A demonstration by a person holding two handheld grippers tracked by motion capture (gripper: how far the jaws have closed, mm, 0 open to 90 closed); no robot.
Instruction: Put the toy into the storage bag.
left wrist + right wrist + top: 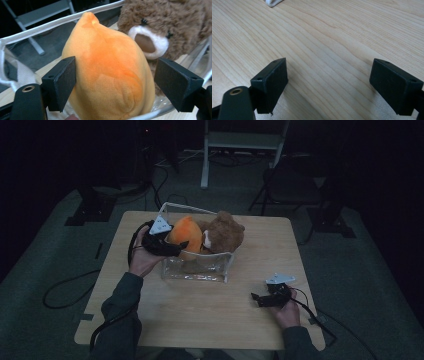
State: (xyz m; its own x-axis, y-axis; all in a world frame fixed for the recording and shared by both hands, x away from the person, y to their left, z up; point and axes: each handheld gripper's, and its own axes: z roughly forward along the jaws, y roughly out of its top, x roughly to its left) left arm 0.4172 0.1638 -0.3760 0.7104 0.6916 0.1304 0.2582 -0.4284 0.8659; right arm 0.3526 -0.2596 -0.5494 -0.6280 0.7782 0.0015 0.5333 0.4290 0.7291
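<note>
Left gripper [115,82] spread wide around an orange plush [107,72] in a clear bag [197,269].

Its jaws stand apart on either side of the plush: the left pad sits right at the plush's flank, the right pad clear of it, so nothing is clamped. The plush stands upright in the bag, just beside a brown bear [165,27], near the far middle of the wooden table [210,315]. The bag has a white rim. The right gripper [329,82] lies well apart near the table's right edge, its jaws also wide apart over bare wood, holding nothing.
</note>
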